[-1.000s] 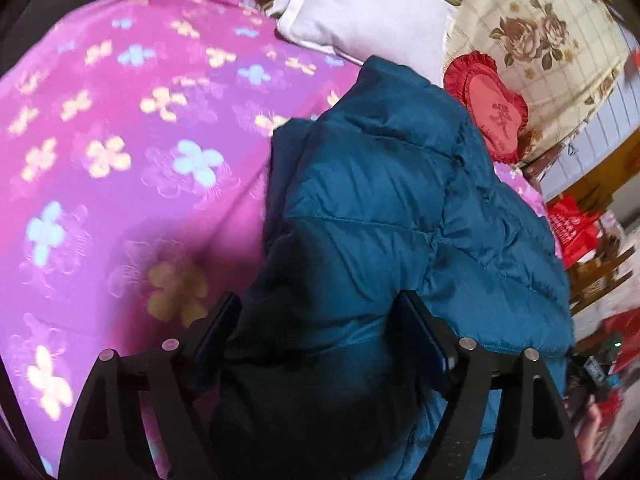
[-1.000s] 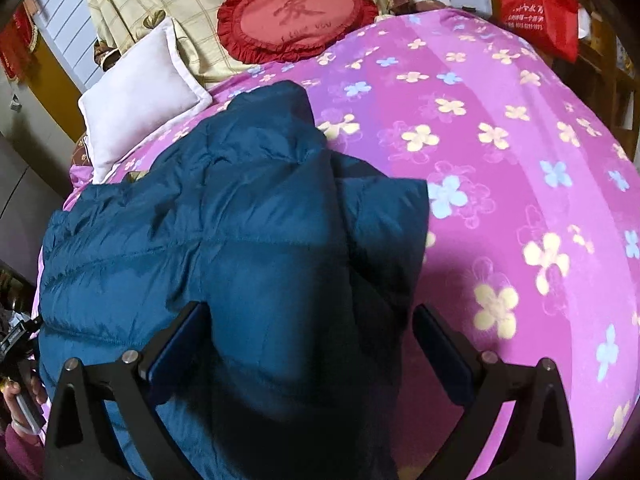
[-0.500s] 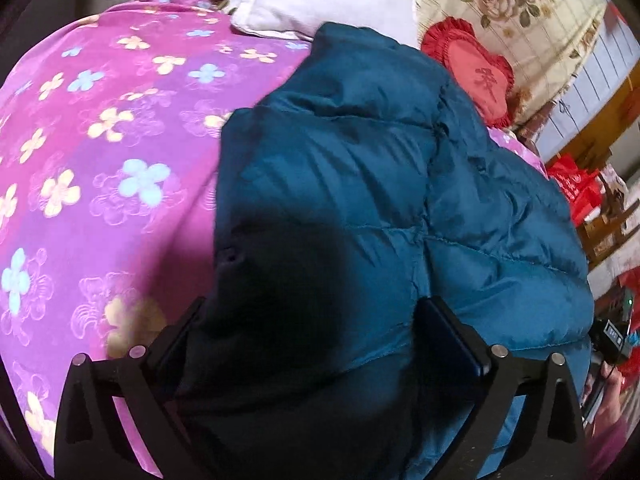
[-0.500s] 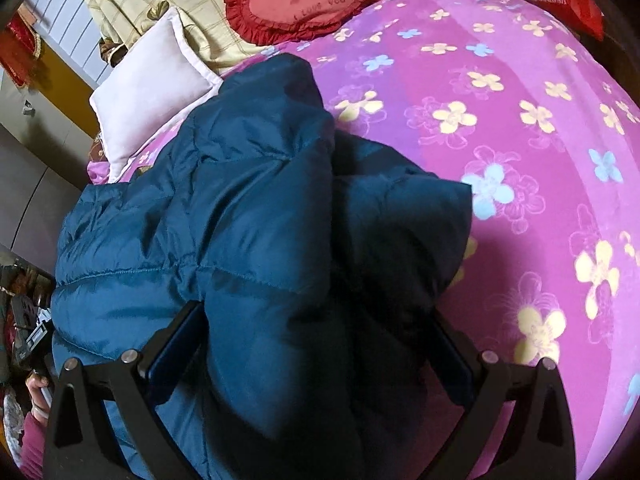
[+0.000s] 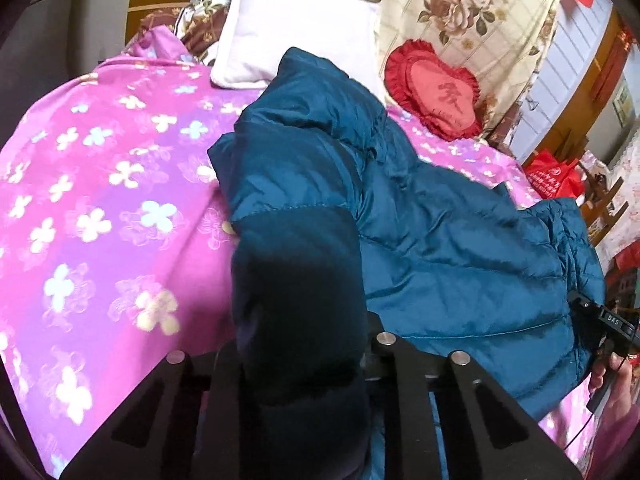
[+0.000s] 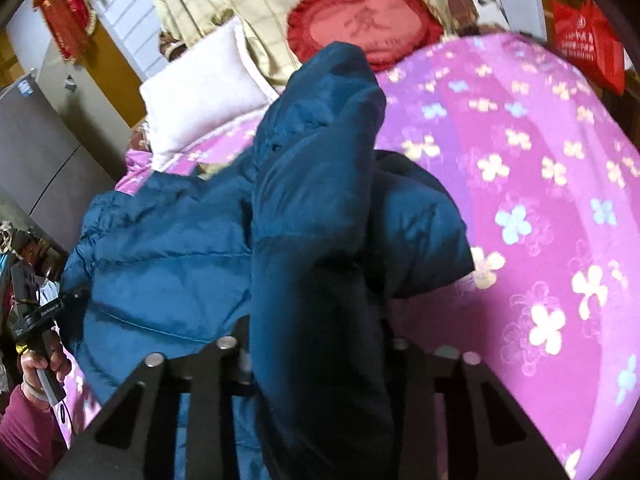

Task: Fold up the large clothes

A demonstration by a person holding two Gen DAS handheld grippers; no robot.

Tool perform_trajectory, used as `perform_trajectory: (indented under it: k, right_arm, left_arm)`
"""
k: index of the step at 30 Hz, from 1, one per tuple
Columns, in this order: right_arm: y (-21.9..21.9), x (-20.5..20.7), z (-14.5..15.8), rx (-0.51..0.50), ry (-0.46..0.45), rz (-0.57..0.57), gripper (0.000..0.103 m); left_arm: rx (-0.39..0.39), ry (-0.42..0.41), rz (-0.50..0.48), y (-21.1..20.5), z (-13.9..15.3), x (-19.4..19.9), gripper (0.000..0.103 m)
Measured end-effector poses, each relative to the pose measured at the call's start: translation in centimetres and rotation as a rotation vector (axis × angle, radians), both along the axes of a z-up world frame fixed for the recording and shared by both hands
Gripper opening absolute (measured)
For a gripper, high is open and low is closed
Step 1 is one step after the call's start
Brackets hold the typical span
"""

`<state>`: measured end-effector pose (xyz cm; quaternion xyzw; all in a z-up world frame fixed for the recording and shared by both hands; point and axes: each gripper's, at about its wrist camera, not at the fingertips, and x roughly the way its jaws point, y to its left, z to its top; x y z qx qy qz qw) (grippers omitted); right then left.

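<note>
**Both grippers clamped on the puffer jacket's near hem**

The pink floral bedspread (image 5: 100,208) carries the teal puffer jacket (image 5: 460,248), which lies from the near edge toward the white pillow (image 5: 296,24) and red heart cushion (image 5: 436,88). The left gripper (image 5: 300,360) and right gripper (image 6: 316,344) each pinch a thick fold of it. The slick padded cloth could slide out mid-lift, or one side could trail and skew the fold. A second ago both jaws stood wide around the flat hem; they have just closed, and the fabric now bunches upward.
</note>
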<state>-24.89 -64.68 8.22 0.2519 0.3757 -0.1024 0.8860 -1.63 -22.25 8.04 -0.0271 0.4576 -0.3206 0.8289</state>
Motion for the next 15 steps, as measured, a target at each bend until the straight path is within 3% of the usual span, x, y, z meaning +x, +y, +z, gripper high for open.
perform_trajectory:
  k: [6,9,15]
  right_arm:
    - [2.3,-4.2,4.1,0.023,-0.058,0.040,0.031]
    - [4.3,-7.1,5.5,0.045,-0.052,0.075,0.031]
    - [7.5,-13.3,5.0,0.119,0.002,0.118,0.033]
  left_arm:
    - [-0.046,0.014,-0.042,3.7,3.5,-4.4,0.000]
    - [-0.041,0.067,-0.051,6.4,4.3,-7.4,0.000]
    - [0.027,0.117,-0.072,10.9,3.7,-12.7,0.002]
